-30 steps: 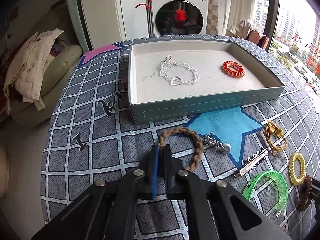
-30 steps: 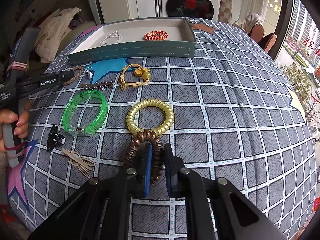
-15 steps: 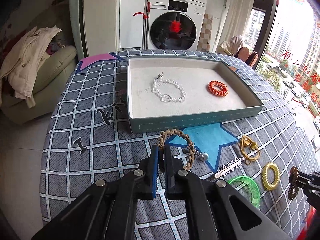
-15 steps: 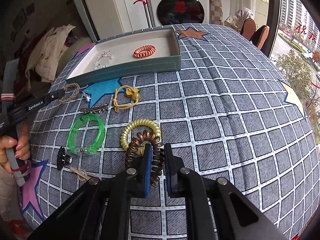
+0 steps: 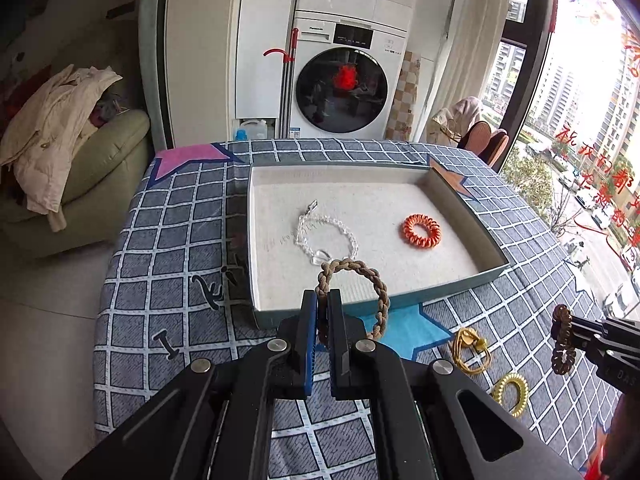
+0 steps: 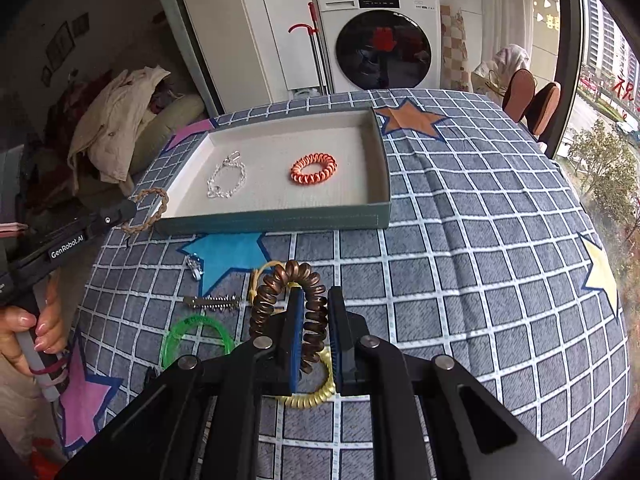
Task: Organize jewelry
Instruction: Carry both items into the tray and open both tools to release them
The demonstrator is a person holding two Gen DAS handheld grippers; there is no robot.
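I have the left gripper (image 5: 323,312) clamped on one side of the braided rope bracelet (image 5: 360,280), so the rest of the loop hangs free beyond the fingertips, clear of the cloth and at the near wall of the tray (image 5: 360,308). The right gripper (image 6: 316,320) is pinched on the brown coil hair tie (image 6: 288,300), which stands up out of the jaws above the patterned cloth (image 6: 460,280). Gripping each ring by one side lets me carry it without crushing it and, I reckon, drop it flat once I am over the tray.

The tray holds two pieces on its pale lining: a clear bead bracelet (image 5: 320,236) toward the left and an orange coil hair tie (image 5: 421,231) toward the right, well apart, with bare lining between and in front of them.

Left on the cloth are a yellow coil tie (image 6: 316,394) under my right jaws, a green bangle (image 6: 196,340), a toothed hair clip (image 6: 214,302), a yellow cord piece (image 5: 470,354) and a small silver item (image 6: 194,266), perhaps an earring; too small to tell.
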